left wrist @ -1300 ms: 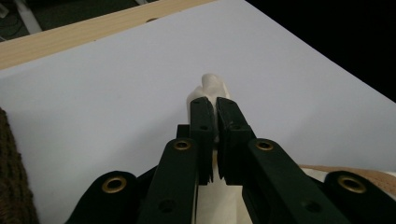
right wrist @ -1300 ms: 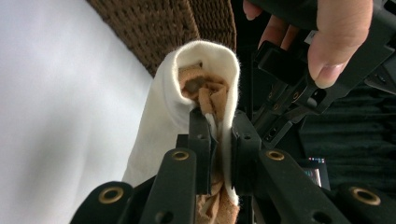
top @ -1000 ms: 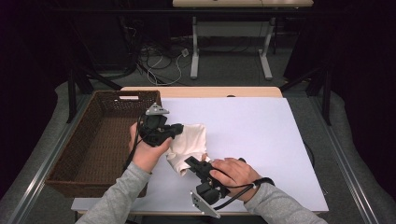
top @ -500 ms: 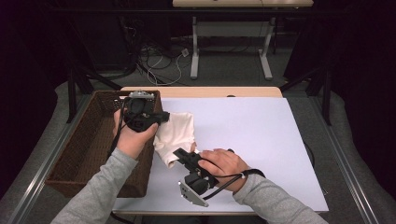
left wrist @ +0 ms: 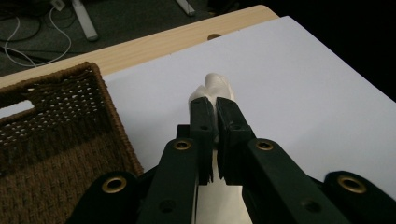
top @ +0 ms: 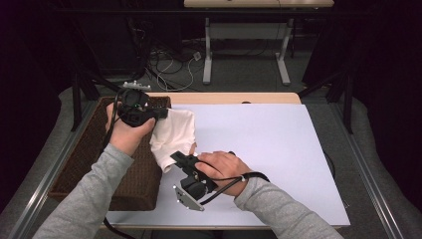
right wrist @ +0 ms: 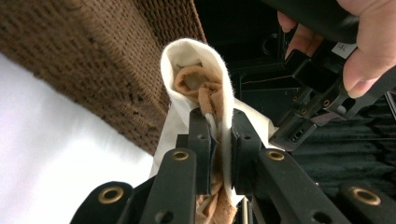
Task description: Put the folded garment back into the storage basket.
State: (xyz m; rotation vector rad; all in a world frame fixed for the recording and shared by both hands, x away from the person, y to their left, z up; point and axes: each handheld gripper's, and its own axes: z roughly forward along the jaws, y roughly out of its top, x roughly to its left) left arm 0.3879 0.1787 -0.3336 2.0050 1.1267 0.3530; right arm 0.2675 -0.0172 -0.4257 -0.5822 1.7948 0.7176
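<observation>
A cream cloth (top: 175, 130) with a tan inner layer hangs folded between my two grippers, over the basket's right wall. My left gripper (top: 161, 114) is held above the basket's far right corner, shut on the cloth's upper edge. In the left gripper view, the cloth (left wrist: 216, 83) pokes out past the tips of my left gripper (left wrist: 215, 105). My right gripper (top: 174, 159) is lower, beside the basket wall, and is shut on the cloth's lower edge. In the right gripper view, the cloth (right wrist: 196, 52) is pinched in my right gripper (right wrist: 216, 117), with the left gripper (right wrist: 317, 84) beyond it.
A brown wicker basket (top: 82, 162) stands at the table's left edge, its rim (left wrist: 100, 77) next to the white sheet (top: 278, 149) that covers the wooden table. Desk legs and cables lie on the floor behind the table.
Both hands have moved left and up with the cloth, from over the white sheet towards the basket. The left gripper now sits above the basket's corner.
</observation>
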